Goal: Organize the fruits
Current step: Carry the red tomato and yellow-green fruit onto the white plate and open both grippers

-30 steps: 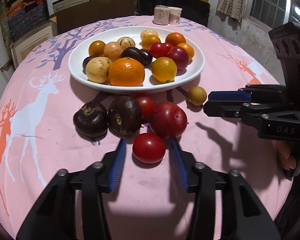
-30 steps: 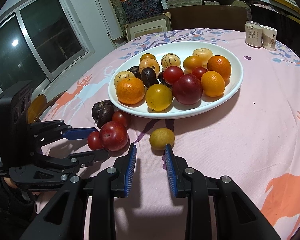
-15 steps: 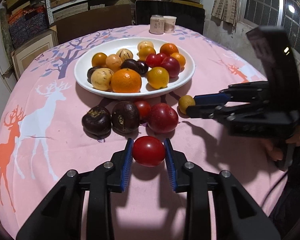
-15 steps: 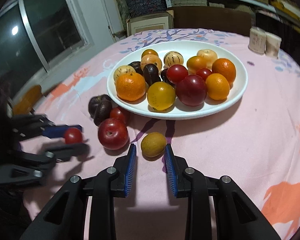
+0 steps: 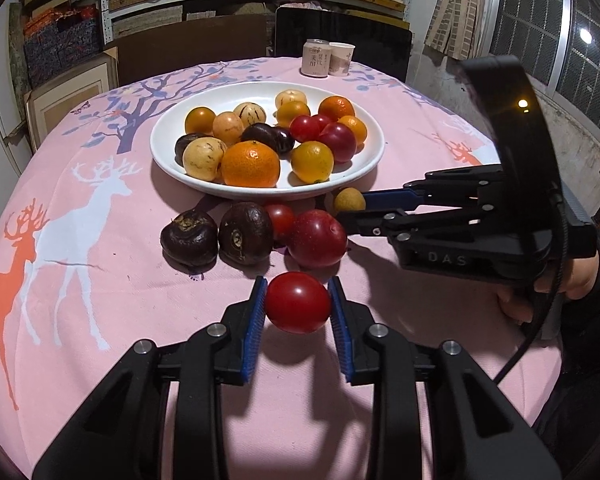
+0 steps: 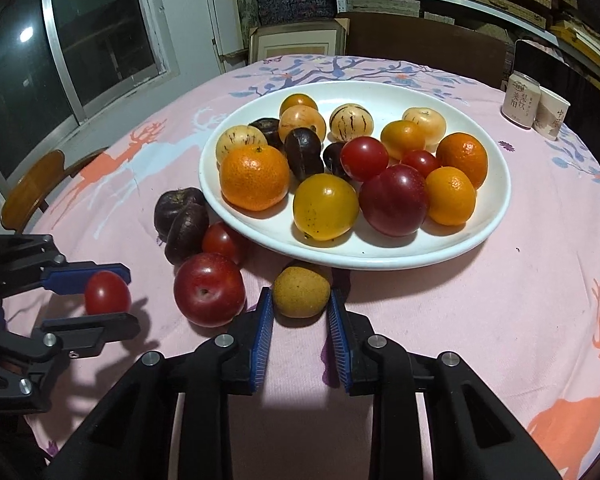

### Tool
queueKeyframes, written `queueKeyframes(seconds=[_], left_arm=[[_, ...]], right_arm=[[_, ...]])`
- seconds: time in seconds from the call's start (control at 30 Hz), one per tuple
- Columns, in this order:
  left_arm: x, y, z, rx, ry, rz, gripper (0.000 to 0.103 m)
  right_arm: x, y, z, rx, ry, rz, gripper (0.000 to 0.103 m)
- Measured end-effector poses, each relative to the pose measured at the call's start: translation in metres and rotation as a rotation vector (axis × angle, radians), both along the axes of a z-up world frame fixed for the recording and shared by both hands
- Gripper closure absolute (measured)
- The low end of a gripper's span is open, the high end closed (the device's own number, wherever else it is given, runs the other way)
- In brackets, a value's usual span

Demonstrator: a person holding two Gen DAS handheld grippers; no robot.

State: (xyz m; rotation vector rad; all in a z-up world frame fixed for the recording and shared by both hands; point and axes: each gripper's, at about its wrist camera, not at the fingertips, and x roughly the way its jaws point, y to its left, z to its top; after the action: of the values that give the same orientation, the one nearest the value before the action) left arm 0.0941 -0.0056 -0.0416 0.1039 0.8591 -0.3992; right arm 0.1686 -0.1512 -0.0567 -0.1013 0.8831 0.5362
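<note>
My left gripper [image 5: 298, 292] is shut on a small red tomato [image 5: 298, 302], held just above the pink cloth in front of the loose fruit. In the right wrist view the same tomato [image 6: 107, 293] sits between the left gripper's [image 6: 120, 300] blue pads. My right gripper [image 6: 300, 300] is closing on a small yellow-brown fruit [image 6: 300, 290] by the plate's near rim, and both pads touch it. The white plate [image 5: 260, 190] holds several oranges, tomatoes, plums and pale striped fruits.
A red plum [image 5: 318, 238], a small tomato [image 5: 280, 218] and two dark purple fruits [image 5: 190, 236] lie on the cloth before the plate. A can [image 5: 316, 58] and paper cup [image 5: 342, 58] stand at the far edge. A wooden chair [image 6: 32, 188] is beside the table.
The left gripper's jaws closed on the red tomato and raised it slightly off the cloth. The right gripper moved forward until the yellow-brown fruit sat between its pads.
</note>
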Motion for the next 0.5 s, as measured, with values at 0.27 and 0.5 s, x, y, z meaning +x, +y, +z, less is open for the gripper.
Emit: queueKeyframes(seconds=[0.27,0.5], left_arm=[[-0.001,0.012,0.013,-0.05,-0.021,0.029,0.073],[0.037,0.002,0.047,-0.065,-0.074,0.019,0.073]], right_arm=[[-0.031,-0.019,0.019,0.074,-0.033,0.028,0.075],[-0.011,-0.04,0.062,0.126,-0.125,-0.042,0.075]])
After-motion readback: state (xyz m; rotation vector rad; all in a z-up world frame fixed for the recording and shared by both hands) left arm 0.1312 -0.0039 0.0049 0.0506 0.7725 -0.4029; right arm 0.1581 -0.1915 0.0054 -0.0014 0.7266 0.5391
